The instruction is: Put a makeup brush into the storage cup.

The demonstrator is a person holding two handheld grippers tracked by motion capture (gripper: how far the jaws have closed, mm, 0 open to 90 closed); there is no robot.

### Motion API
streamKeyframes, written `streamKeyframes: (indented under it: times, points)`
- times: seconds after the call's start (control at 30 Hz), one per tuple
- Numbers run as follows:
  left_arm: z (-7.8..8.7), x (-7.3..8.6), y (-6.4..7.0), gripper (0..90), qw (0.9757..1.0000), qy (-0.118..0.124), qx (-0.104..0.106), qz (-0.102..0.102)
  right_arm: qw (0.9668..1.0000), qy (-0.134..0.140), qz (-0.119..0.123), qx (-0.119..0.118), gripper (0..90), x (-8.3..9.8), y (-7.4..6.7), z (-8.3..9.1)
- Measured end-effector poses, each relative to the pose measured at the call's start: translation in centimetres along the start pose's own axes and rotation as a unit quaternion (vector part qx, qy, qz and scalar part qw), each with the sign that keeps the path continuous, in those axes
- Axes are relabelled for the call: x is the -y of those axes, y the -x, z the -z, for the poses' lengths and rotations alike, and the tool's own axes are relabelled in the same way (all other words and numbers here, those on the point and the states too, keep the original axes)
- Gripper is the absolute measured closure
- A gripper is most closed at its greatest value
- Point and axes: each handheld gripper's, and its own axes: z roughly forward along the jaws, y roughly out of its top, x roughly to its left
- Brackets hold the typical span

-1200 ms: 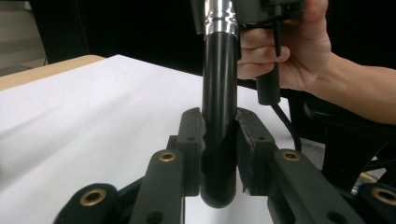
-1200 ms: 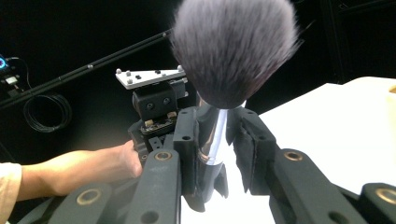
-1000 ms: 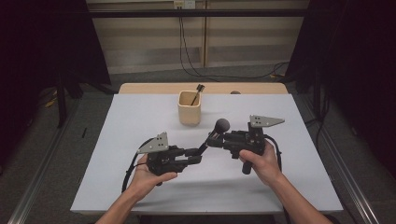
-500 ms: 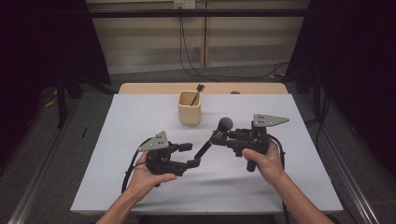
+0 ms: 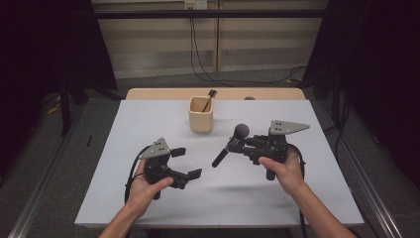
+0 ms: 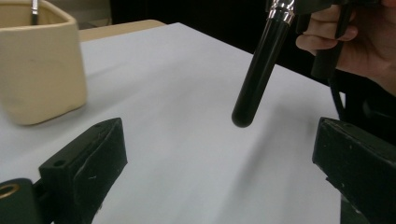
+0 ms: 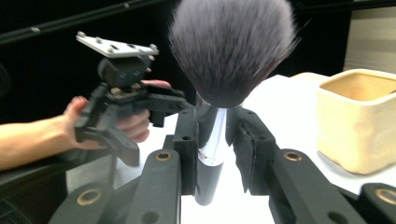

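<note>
Dark curtains [image 5: 44, 54], grey floor [image 5: 59, 148]

Beige cup [image 5: 201, 114] on white table [image 5: 148, 129]; thin tool [image 5: 209, 98] inside

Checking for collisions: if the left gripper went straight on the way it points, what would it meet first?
Probably the black handle of the makeup brush held by the right gripper; it hangs ahead between the left gripper's open jaws, though depth is unclear.

This looks like a lab recording booth: black curtains [image 5: 44, 59] hang on both sides, a wall socket [image 5: 195, 4] feeds dangling black cables [image 5: 198, 54], and a plain white-covered surface [image 5: 148, 124] stands on grey carpet floor [image 5: 64, 163].
</note>
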Motion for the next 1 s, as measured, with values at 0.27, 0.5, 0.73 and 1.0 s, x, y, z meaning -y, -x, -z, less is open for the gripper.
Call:
streamKeyframes:
  times: [0.27,0.5,0.73,1.0]
  points:
    - [1.9,1.1,0.7,2.8,0.9967,-0.002,-0.080,-0.008,0.9997,-0.007,0.017,0.018,71.9,-0.1,0.2,0.2]
    - [3.9,2.1,0.8,2.6,0.9949,0.015,-0.099,-0.007,0.9989,-0.010,0.021,0.041,71.9,-0.5,1.1,0.7]
    - [5.3,3.5,-0.2,2.4,0.9920,0.034,-0.121,0.004,0.9983,0.002,0.014,0.057,71.9,-1.3,2.2,0.8]
    - [6.2,4.0,-0.2,1.5,0.9910,0.040,-0.128,-0.007,0.9972,0.004,0.008,0.074,71.9,-2.1,3.7,-0.5]
